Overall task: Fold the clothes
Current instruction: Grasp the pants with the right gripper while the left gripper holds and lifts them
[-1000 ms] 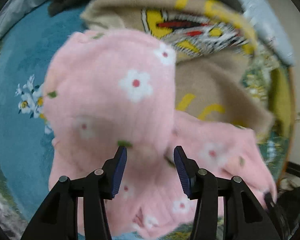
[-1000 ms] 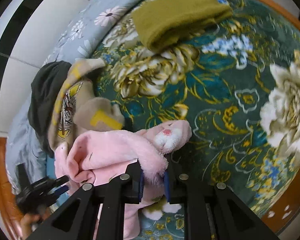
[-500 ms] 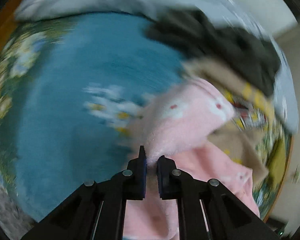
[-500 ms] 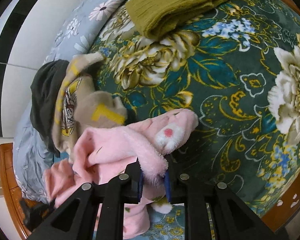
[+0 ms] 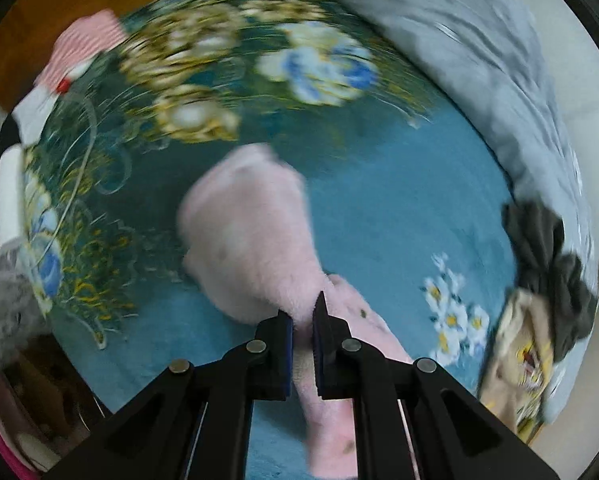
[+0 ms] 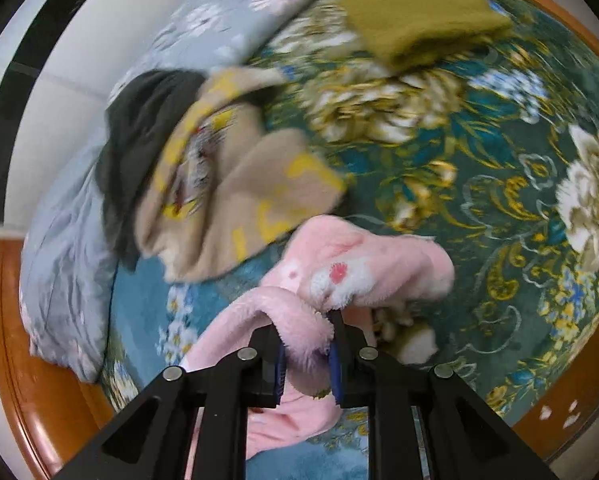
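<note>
A fluffy pink garment [image 5: 251, 236] with white flowers lies on the floral bedspread [image 5: 379, 208]. My left gripper [image 5: 303, 322] is shut on a fold of it, and the cloth stretches forward and left from the jaws. In the right wrist view my right gripper [image 6: 307, 344] is shut on another fold of the same pink garment [image 6: 359, 268], which bunches up just ahead of the fingers.
A beige printed sweater [image 6: 235, 192] lies on a dark garment [image 6: 139, 128] left of the pink one; both show at the right of the left wrist view [image 5: 527, 344]. A folded olive garment [image 6: 415, 16] lies far back. A grey-blue quilt [image 5: 479, 60] and the wooden bed edge [image 6: 15, 340] border the bed.
My left gripper has shut on the pink garment and swung left, pulling it away from the clothes pile. My right gripper has kept its grip while the garment stretched out.
</note>
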Demonstrator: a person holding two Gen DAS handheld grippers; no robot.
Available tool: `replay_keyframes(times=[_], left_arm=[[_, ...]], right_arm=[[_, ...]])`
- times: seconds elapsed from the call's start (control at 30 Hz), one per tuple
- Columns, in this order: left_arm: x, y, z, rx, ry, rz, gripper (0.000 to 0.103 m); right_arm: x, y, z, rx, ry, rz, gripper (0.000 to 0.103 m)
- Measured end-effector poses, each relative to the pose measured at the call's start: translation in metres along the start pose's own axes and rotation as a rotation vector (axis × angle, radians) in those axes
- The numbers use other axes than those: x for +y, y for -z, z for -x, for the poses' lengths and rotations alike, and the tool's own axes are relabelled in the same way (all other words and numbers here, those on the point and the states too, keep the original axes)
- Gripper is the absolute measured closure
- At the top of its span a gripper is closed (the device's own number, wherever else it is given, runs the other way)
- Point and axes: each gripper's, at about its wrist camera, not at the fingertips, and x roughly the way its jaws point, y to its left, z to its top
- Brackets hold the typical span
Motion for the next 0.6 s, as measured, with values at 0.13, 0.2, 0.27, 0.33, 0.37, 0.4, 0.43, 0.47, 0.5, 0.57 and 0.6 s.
replay_keyframes(times=[0.13, 0.2, 0.27, 0.33, 0.37, 0.4, 0.43, 0.47, 0.5, 0.57, 0.6], left_arm=[[0.016, -0.009, -0.002, 0.012, 0.039, 0.045, 0.095], [0.011, -0.016, -0.004, 0.009, 0.047, 0.041, 0.095], [-0.003, -0.026, -0.009, 0.013, 0.046, 0.030, 0.095], [-0.015, -0.035, -0.017, 0.016, 0.038, 0.025, 0.095], [-0.020, -0.040, -0.022, 0.020, 0.032, 0.030, 0.095], [-0.023, -0.047, -0.026, 0.028, 0.030, 0.042, 0.095], [-0.024, -0.053, -0.031, 0.043, 0.032, 0.063, 0.094], [-0.025, -0.058, -0.036, 0.064, 0.035, 0.089, 0.094], [-0.026, -0.061, -0.040, 0.081, 0.037, 0.111, 0.094], [-0.028, -0.066, -0.045, 0.106, 0.043, 0.139, 0.093], [-0.030, -0.067, -0.046, 0.111, 0.038, 0.137, 0.092]], right_arm=[[0.046, -0.001, 0.001, -0.029, 0.009, 0.105, 0.085], [0.075, -0.013, -0.003, -0.038, 0.015, 0.177, 0.085], [0.110, -0.029, -0.015, -0.039, 0.021, 0.236, 0.085], [0.144, -0.044, -0.032, -0.029, 0.029, 0.287, 0.085], [0.159, -0.050, -0.042, -0.019, 0.034, 0.308, 0.085], [0.170, -0.053, -0.051, -0.009, 0.044, 0.321, 0.085], [0.180, -0.056, -0.064, 0.009, 0.059, 0.332, 0.085], [0.189, -0.059, -0.076, 0.027, 0.074, 0.343, 0.085], [0.198, -0.062, -0.089, 0.046, 0.089, 0.354, 0.085], [0.207, -0.060, -0.107, 0.090, 0.087, 0.370, 0.081], [0.211, -0.060, -0.117, 0.112, 0.086, 0.377, 0.080]])
